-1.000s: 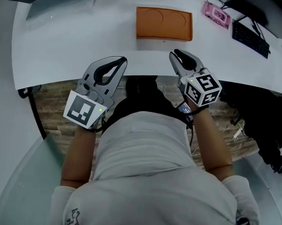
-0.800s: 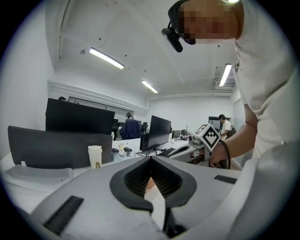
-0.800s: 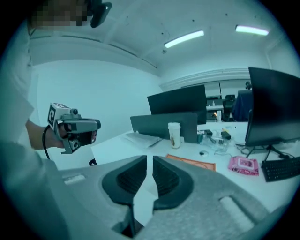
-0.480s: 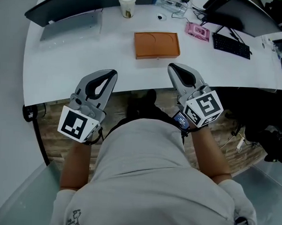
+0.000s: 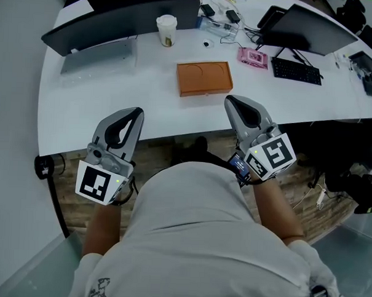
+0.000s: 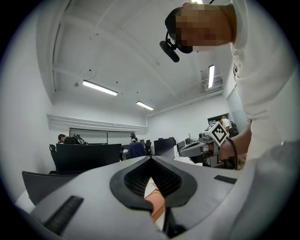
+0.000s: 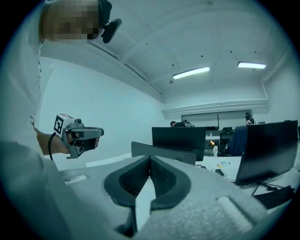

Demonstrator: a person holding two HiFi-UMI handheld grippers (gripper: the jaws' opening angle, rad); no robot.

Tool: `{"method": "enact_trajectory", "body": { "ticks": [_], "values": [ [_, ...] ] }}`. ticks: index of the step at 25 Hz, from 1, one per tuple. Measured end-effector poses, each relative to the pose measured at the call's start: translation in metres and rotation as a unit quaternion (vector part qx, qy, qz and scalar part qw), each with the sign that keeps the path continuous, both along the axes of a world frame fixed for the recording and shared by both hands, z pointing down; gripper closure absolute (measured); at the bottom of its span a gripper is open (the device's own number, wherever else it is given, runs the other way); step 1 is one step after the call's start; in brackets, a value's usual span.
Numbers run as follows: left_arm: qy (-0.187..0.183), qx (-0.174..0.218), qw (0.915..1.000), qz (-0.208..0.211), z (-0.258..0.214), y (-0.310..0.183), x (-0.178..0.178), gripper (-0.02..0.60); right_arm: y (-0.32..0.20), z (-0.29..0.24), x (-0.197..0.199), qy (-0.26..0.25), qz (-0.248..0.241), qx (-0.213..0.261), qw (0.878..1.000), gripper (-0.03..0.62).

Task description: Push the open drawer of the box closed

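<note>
Head view | white desk (image 5: 114,105), orange box (image 5: 204,78) | left tool (image 5: 137,112) closed | right tool (image 5: 230,101) just closed

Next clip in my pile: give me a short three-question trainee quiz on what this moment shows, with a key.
1. True or false: the right gripper is touching the orange box.
2. The pink item lies: A) between the orange box and the black keyboard; B) on top of the orange box; C) in the right gripper.
3. Fill in: the jaws of the left gripper are ___, with nothing between them.

Key: 1 false, it is apart from the box and holds nothing; 2 A; 3 shut.
</note>
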State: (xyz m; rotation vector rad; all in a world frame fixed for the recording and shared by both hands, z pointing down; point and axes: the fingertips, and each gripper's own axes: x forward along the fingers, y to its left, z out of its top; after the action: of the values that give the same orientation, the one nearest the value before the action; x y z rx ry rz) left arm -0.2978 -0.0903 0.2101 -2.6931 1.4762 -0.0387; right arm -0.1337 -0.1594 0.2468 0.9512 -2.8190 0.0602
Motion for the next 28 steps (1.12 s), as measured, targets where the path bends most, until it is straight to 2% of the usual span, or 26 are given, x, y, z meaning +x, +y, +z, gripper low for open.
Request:
{"method": "enact_trajectory", "body": {
  "ticks": [8,12,15,23,28],
  "values": [
    [0.027,0.0,0.9996,0.013,-0.01,0.009,0.007,0.582,0.019,-0.018,0.008,0.008,-0.005,0.013,1.0,0.591],
    [0.007,-0.014,0.9996,0.022,0.001,0.02,0.017,0.583,0.037,-0.026,0.021,0.005,-0.019,0.021,1.0,0.591],
    [0.022,-0.022,0.9993,0.019,0.004,0.024,0.03,0.583,0.047,-0.028,0.04,-0.001,-0.023,0.025,0.999,0.591],
    [0.027,-0.033,0.9988,0.026,0.003,0.035,0.09,0.583,0.066,-0.028,0.093,-0.006,-0.027,0.026,0.999,0.591],
    [0.028,-0.043,0.9982,0.031,0.005,0.047,0.142,0.583,0.078,-0.027,0.145,-0.008,-0.025,0.024,0.999,0.591]
  ]
}}
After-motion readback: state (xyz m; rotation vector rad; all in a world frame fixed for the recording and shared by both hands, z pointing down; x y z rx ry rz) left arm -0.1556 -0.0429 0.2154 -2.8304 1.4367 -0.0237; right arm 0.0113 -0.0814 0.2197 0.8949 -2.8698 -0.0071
